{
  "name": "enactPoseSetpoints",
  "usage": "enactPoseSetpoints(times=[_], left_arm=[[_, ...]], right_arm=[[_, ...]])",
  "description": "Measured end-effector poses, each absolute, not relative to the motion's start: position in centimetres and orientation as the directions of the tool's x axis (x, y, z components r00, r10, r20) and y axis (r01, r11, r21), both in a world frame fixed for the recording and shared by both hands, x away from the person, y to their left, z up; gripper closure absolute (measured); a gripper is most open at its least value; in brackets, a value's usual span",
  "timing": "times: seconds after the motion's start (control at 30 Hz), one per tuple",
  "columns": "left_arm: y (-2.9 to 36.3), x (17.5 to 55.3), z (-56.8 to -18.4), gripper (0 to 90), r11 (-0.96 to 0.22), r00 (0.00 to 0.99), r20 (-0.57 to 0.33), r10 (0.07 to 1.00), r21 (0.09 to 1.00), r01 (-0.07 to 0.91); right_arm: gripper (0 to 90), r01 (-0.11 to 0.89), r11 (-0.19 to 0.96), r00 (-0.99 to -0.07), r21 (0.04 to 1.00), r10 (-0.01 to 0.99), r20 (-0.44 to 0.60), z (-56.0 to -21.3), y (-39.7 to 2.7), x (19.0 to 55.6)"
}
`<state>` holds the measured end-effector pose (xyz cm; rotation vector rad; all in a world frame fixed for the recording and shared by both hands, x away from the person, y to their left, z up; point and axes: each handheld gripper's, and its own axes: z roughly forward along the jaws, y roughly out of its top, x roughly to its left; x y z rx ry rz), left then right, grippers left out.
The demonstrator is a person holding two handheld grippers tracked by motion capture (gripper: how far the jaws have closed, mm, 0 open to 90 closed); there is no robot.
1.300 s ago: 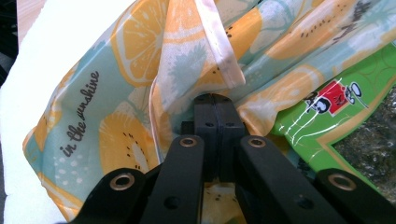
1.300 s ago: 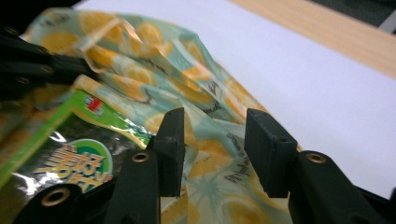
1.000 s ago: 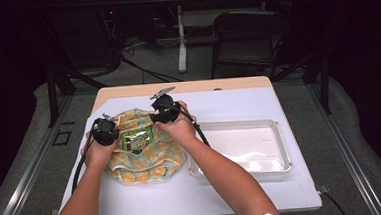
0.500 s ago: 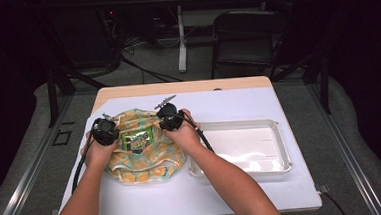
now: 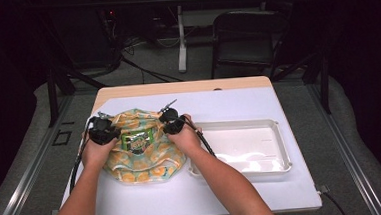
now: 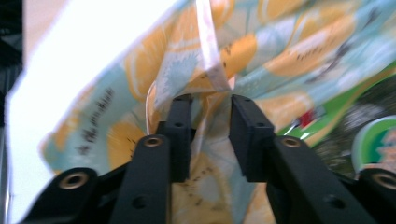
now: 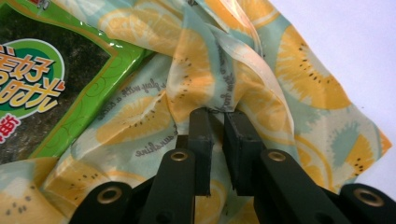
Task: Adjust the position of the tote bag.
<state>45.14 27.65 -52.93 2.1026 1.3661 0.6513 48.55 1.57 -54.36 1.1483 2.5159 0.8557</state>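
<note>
A cloth bag (image 5: 146, 160) printed with orange slices lies on the table, with a green snack packet (image 5: 136, 140) showing in its mouth. My left gripper (image 5: 114, 134) is at the bag's left edge. In the left gripper view its jaws (image 6: 210, 105) have just been opening and stand apart, a fold of the cloth (image 6: 212, 70) loose between them. My right gripper (image 5: 167, 130) is at the bag's right edge. In the right gripper view its jaws (image 7: 217, 116) have just been closing and pinch a ridge of the cloth (image 7: 205, 79) beside the packet (image 7: 42, 88).
A white tray (image 5: 276, 132) sits just right of the bag, close to my right forearm. The white table top (image 5: 228, 105) runs bare behind the bag and tray. A chair (image 5: 244, 34) and stand legs are on the floor beyond the table.
My right gripper has come down onto the bag's right edge. The left hand has stayed at the left edge.
</note>
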Motion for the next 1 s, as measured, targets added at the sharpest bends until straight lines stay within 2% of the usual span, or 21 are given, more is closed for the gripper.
enactPoseSetpoints(times=[0.13,0.3,0.43,0.53,0.77,0.9,1.0], left_arm=[[27.6,43.6,-50.7,65.3,-0.310,0.375,0.081,0.924,0.733,0.605],[27.0,41.5,-48.6,65.0,-0.308,0.407,0.066,0.911,0.766,0.564],[26.5,39.4,-47.8,66.0,-0.296,0.443,0.040,0.896,0.796,0.528],[26.3,38.3,-47.6,67.9,-0.316,0.463,0.037,0.886,0.779,0.542],[26.3,36.6,-48.0,72.4,-0.327,0.473,0.046,0.880,0.780,0.533],[26.3,36.3,-48.7,77.6,-0.325,0.475,0.033,0.880,0.770,0.549],[26.1,36.1,-49.1,80.6,-0.337,0.490,0.028,0.871,0.760,0.555]], right_arm=[[81.4,0.610,0.521,-0.657,0.597,0.754,0.014,-54.6,1.6,48.6],[80.8,0.611,0.520,-0.655,0.598,0.756,0.012,-54.6,1.6,48.6],[75.9,0.616,0.507,-0.650,0.603,0.760,0.026,-54.4,1.4,48.6],[69.9,0.600,0.490,-0.651,0.632,0.759,0.029,-53.7,1.2,48.3],[63.1,0.519,0.462,-0.676,0.719,0.737,0.014,-49.9,0.3,46.5],[64.5,0.463,0.451,-0.713,0.763,0.701,0.018,-47.9,0.3,44.7],[66.0,0.451,0.460,-0.735,0.765,0.677,0.027,-47.6,0.6,43.8]])
